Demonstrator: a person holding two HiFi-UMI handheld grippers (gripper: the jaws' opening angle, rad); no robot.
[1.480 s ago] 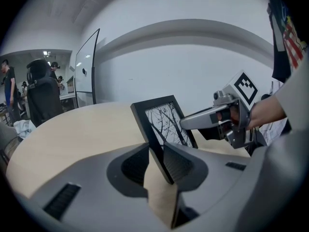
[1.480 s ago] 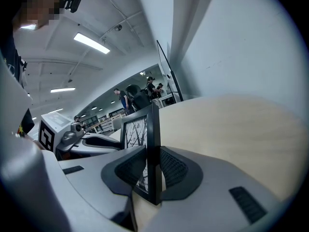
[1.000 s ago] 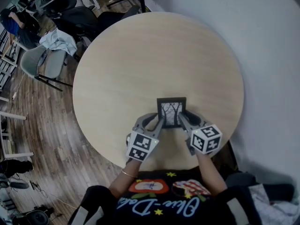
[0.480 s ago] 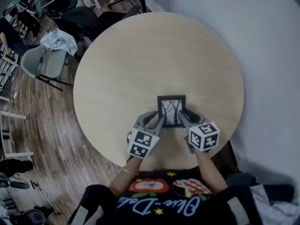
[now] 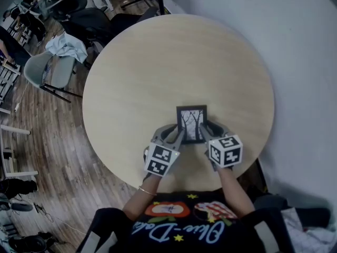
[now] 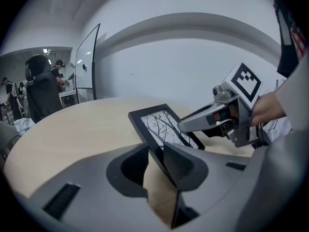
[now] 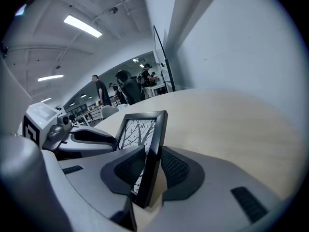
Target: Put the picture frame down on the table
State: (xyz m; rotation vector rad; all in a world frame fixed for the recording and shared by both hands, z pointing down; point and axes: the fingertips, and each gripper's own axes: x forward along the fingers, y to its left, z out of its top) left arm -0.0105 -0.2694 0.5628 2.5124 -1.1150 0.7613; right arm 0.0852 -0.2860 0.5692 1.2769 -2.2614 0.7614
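A black picture frame [image 5: 191, 124] with a bare-tree print is held tilted over the near part of the round wooden table [image 5: 158, 67]. My left gripper [image 5: 178, 135] is shut on its left edge and my right gripper [image 5: 205, 133] is shut on its right edge. In the left gripper view the frame [image 6: 161, 122] slants between the jaws of the left gripper [image 6: 155, 151], with the right gripper [image 6: 212, 117] beyond it. In the right gripper view the right gripper [image 7: 153, 153] clamps the frame [image 7: 145, 134] between both pads. I cannot tell whether the frame's lower edge touches the table.
Grey chairs [image 5: 50, 70] and a cloth stand on the wooden floor at the left of the table. A pale wall [image 5: 295, 46] runs close along the right side. People and desks [image 7: 120, 88] show far behind.
Both grippers have turned slightly and edged forward, and the frame has shifted a little farther from me. The grips on it are unchanged.
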